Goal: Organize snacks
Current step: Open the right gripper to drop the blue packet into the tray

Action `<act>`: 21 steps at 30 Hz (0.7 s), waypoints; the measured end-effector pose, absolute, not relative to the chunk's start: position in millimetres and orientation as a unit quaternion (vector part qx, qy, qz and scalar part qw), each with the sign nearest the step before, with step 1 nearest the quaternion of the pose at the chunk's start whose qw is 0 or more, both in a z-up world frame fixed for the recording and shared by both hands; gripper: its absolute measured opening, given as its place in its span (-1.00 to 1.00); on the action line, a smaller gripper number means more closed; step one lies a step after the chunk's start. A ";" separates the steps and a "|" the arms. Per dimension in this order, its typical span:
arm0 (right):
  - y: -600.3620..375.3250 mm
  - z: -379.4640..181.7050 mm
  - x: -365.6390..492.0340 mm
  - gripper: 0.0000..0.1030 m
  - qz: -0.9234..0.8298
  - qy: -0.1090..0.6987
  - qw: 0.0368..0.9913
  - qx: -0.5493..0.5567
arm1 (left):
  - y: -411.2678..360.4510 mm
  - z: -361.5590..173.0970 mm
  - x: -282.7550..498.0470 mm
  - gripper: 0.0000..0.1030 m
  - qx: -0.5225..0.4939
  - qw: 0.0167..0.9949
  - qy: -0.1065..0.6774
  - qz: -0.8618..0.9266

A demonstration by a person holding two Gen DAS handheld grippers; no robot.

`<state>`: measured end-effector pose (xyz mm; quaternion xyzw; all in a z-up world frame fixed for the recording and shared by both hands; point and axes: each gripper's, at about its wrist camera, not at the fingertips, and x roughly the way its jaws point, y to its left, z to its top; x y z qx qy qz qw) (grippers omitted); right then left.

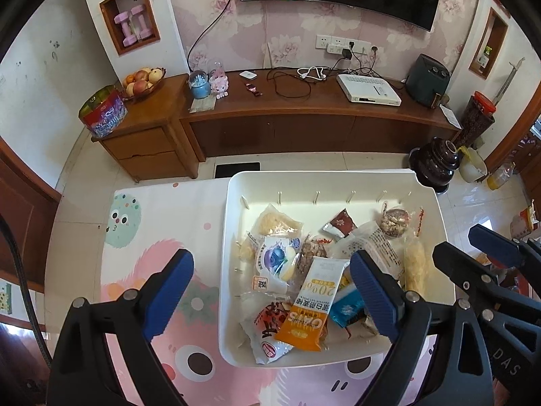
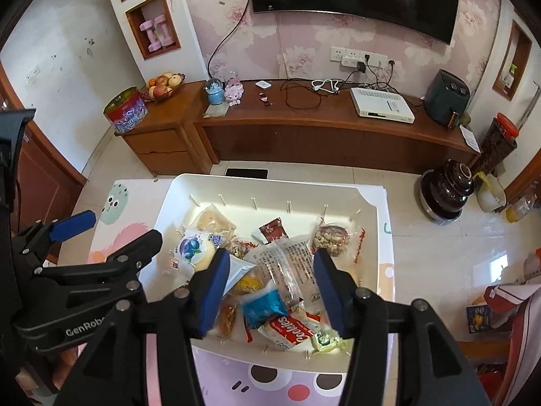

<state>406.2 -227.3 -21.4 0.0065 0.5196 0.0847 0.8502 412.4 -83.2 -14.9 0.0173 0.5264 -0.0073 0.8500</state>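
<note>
A white tray [image 1: 233,304] sits on a cartoon-print mat and holds several wrapped snacks: an orange oats bar [image 1: 309,308], a blueberry bun pack [image 1: 277,258], a blue packet [image 1: 346,309] and a nut cluster [image 1: 394,221]. My left gripper [image 1: 272,296] is open and empty, above the tray's near left part. The right gripper [image 1: 473,250] shows at the right. In the right wrist view the tray [image 2: 169,203] lies below my right gripper [image 2: 270,284], open and empty over a clear wrapper [image 2: 284,264] and the blue packet [image 2: 265,308]. The left gripper [image 2: 104,233] is at the left.
A pink cartoon mat [image 1: 152,237] covers the table. Behind it stand a wooden TV cabinet [image 1: 304,115], a fruit bowl [image 1: 143,81] and a tin [image 1: 103,111]. A dark ceramic jar [image 1: 436,160] stands on the tiled floor at the right.
</note>
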 end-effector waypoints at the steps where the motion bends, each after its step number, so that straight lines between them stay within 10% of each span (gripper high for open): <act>1: -228.2 -21.7 405.6 0.02 0.085 0.520 0.850 0.008 | -84.3 -14.5 409.3 0.81 0.018 0.850 0.526 -0.007; 21: -238.4 -1.4 304.1 0.02 0.101 0.498 0.861 0.021 | -75.4 7.4 273.9 0.81 0.025 0.864 0.503 0.016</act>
